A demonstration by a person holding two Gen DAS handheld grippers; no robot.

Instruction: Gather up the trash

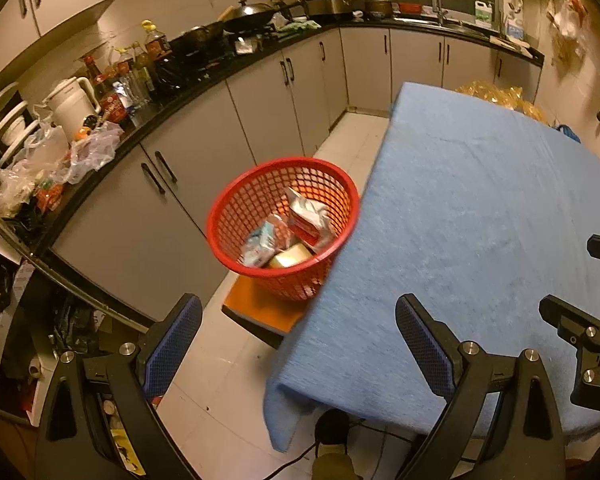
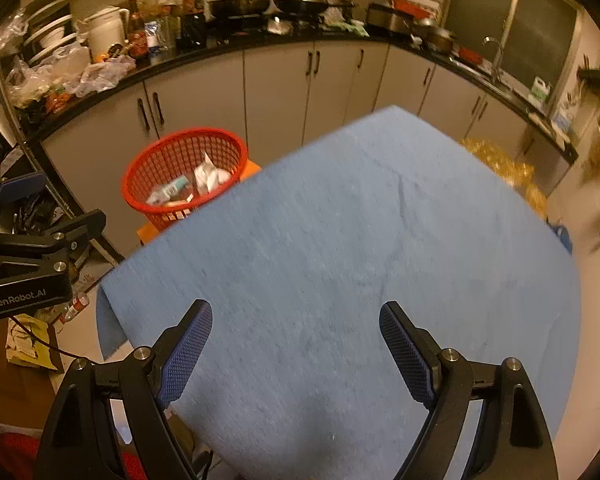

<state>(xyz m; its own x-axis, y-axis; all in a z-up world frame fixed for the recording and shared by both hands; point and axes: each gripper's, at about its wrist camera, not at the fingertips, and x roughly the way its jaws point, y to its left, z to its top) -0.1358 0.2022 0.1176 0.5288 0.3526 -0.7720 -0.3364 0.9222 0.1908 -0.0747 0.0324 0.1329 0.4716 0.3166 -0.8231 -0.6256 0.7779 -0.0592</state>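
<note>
Left gripper [image 1: 298, 340] nearest the lens, fingers spread wide apart, nothing between the blue pads [image 1: 172, 346]. Positioned above the near left corner of the table, one finger over the floor, the other over the blue tablecloth [image 1: 480, 208]. Red mesh basket [image 1: 240, 204] ahead and slightly left of that gripper, well apart from it, standing on an orange stool [image 1: 260, 308] just beside the table's left edge and partly hidden by the cloth on its right side. Trash inside the basket: a crumpled silver-and-red wrapper [image 1: 310, 216], a pale carton [image 1: 262, 242] and a yellowish box [image 1: 292, 258], all resting at the bottom. Right gripper [image 2: 296, 344] likewise spread wide apart and empty, poised over the tablecloth [image 2: 360, 240] near its front edge. From the right wrist view, basket [image 2: 148, 172] far ahead and to the left, beyond the table's far left edge, contents blurred but visible as pale packets. Left gripper's body [image 2: 28, 276] seen at the left margin of that view, marked GenRobot.AI. Black countertop [image 1: 172, 104] behind the basket, crowded with bottles, a white kettle [image 1: 72, 100] and plastic bags; grey cabinets [image 1: 204, 140] beneath.
</note>
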